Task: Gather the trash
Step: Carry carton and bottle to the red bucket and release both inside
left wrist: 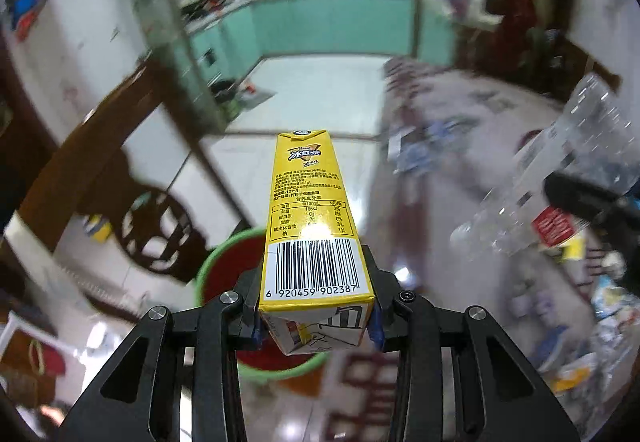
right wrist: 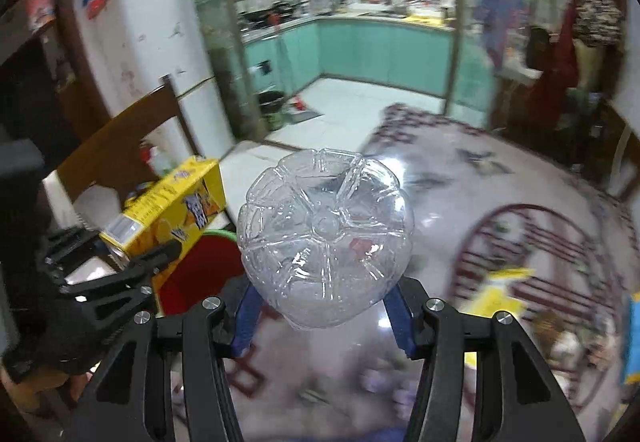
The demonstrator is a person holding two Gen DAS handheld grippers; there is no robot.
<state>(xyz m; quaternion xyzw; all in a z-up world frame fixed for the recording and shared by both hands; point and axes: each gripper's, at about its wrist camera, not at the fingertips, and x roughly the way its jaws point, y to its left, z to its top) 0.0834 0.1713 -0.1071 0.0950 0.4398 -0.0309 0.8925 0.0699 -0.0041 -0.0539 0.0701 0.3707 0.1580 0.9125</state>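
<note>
A yellow drink carton (left wrist: 316, 217) with a barcode is clamped between the blue pads of my left gripper (left wrist: 316, 322), pointing away from the camera. Under it stands a bin with a green rim (left wrist: 208, 262) and a red inside. My right gripper (right wrist: 324, 318) is shut on a clear empty plastic bottle (right wrist: 324, 238), whose base faces the camera. In the right wrist view the carton (right wrist: 172, 209) and left gripper (right wrist: 120, 274) are at the left, over the bin (right wrist: 196, 270). The left wrist view catches the bottle (left wrist: 560, 169) at the right edge, blurred.
A glossy patterned table (right wrist: 480, 201) fills the right, with a yellow wrapper (right wrist: 500, 298) and other blurred litter on it. A dark wooden chair (left wrist: 80, 145) stands left of the bin, a white fridge (right wrist: 160, 41) behind it. Teal kitchen cabinets (left wrist: 332, 21) lie beyond.
</note>
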